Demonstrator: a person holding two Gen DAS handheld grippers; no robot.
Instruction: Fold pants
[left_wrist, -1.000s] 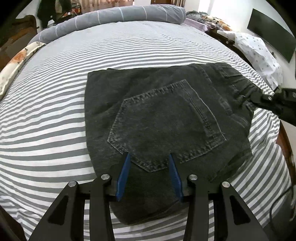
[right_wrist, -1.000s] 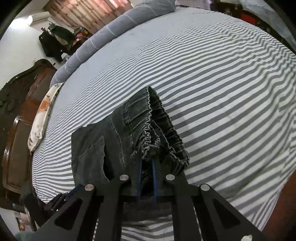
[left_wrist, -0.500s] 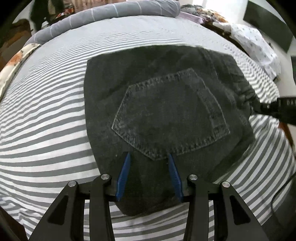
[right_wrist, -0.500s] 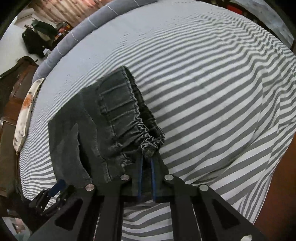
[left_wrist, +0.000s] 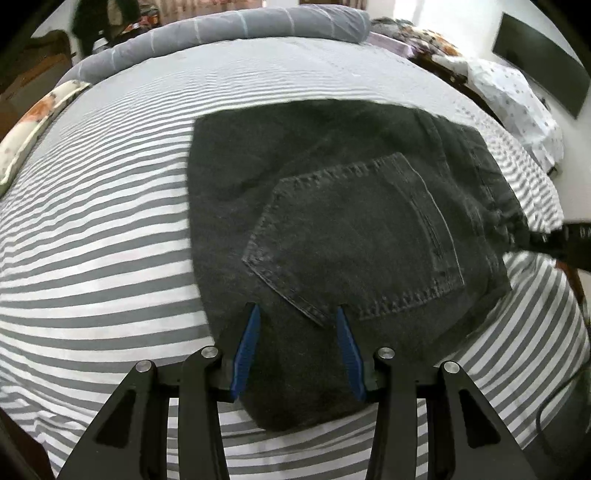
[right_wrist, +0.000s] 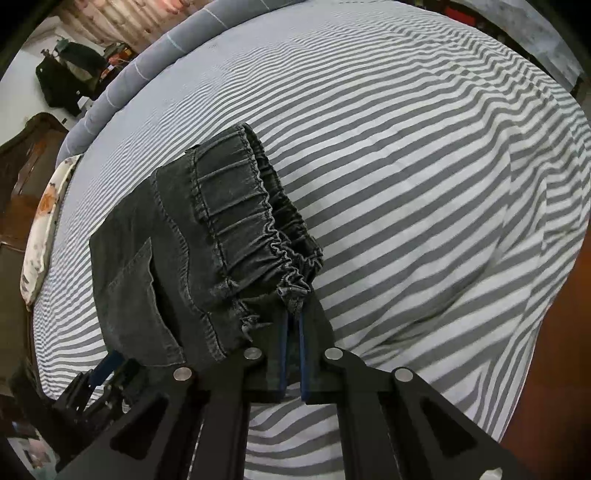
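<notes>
Currently logged: 1 pair of dark denim pants (left_wrist: 351, 236), folded to a compact bundle, back pocket (left_wrist: 354, 236) up, lying on the striped bed (left_wrist: 92, 258) toward its near edge. Right gripper (right_wrist: 292, 314): jaws clenched on the gathered elastic waistband (right_wrist: 258, 221) at the bundle's corner. Left gripper (left_wrist: 295, 314): jaws parted over the bundle's near end, straddling the denim, pads not seen pressing. Step, judged: squaring and setting down the folded bundle. Next move likely calls for releasing the waistband flat without dragging the layers askew.
</notes>
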